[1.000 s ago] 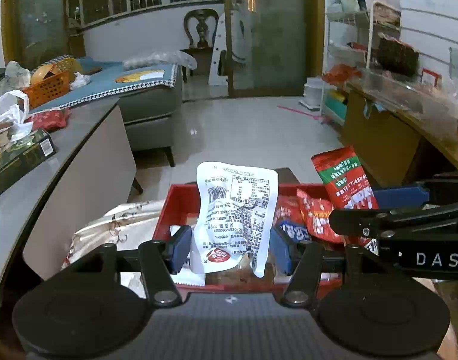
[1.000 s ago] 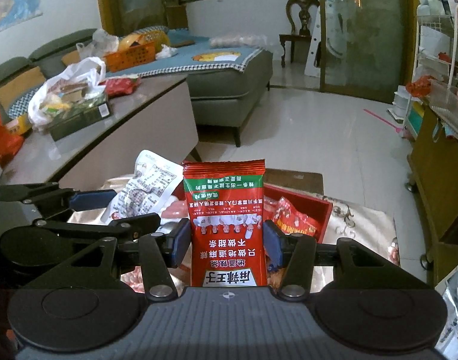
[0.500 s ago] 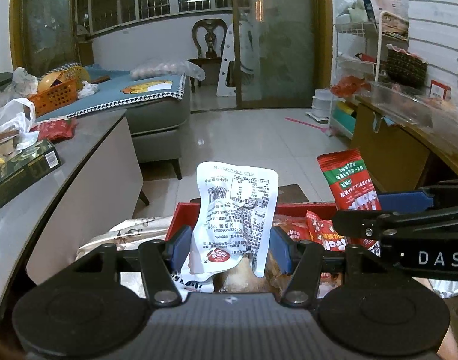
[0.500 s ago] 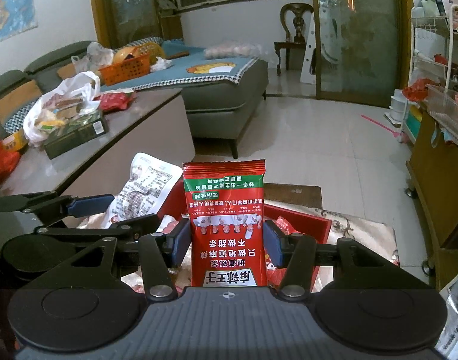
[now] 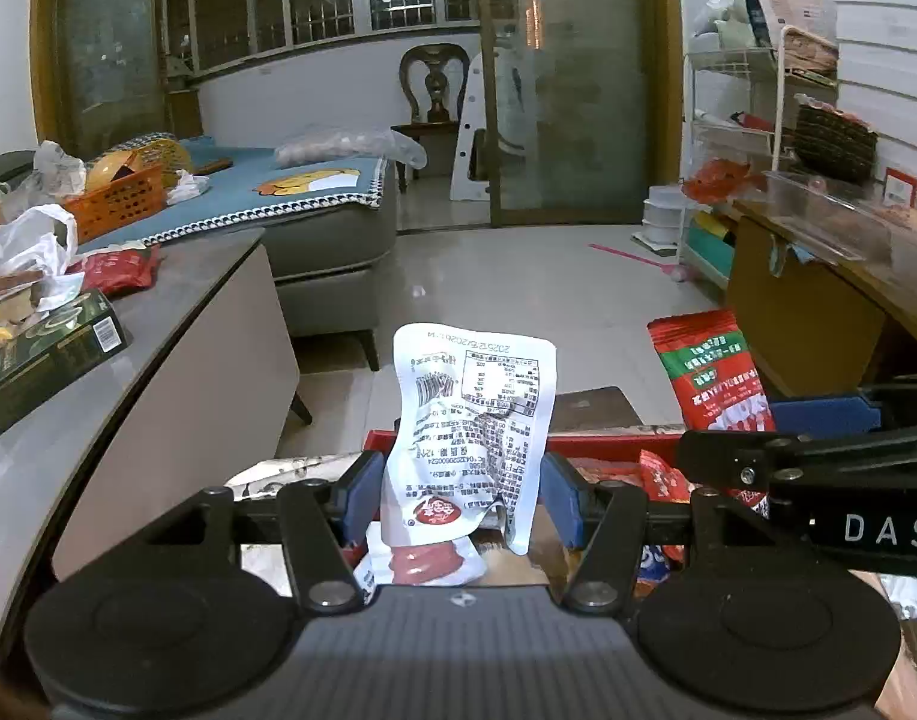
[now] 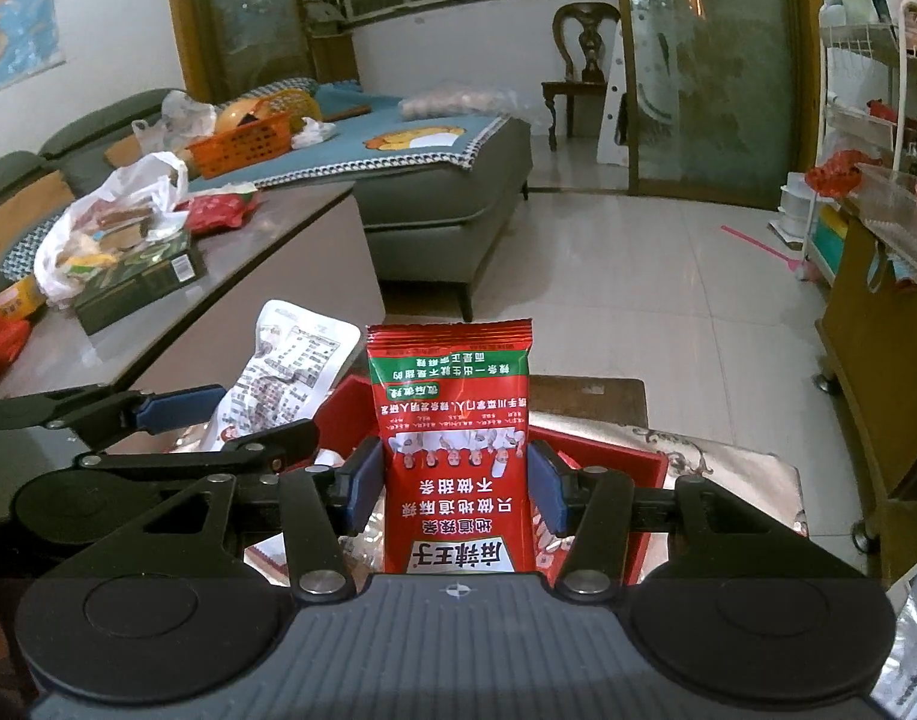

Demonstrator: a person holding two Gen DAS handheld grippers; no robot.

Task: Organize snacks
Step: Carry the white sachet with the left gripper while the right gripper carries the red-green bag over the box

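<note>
My left gripper (image 5: 458, 501) is shut on a white snack packet (image 5: 470, 432) with black print, held upright above a red tray (image 5: 602, 441) of snacks. My right gripper (image 6: 455, 486) is shut on a red and green snack packet (image 6: 455, 438), held upright over the same red tray (image 6: 638, 462). The two grippers are side by side. The red packet (image 5: 707, 375) shows at the right of the left wrist view. The white packet (image 6: 284, 378) shows at the left of the right wrist view.
A grey counter (image 5: 176, 324) on the left carries a dark green box (image 5: 50, 354), a white plastic bag (image 5: 23, 258) and a red packet (image 5: 119, 267). A grey sofa (image 6: 446, 192) stands beyond. A wooden cabinet (image 6: 878, 360) and wire shelves (image 5: 752, 138) stand on the right.
Both grippers have risen a little with their packets still held. The tray sits lower in both views and more of the room shows.
</note>
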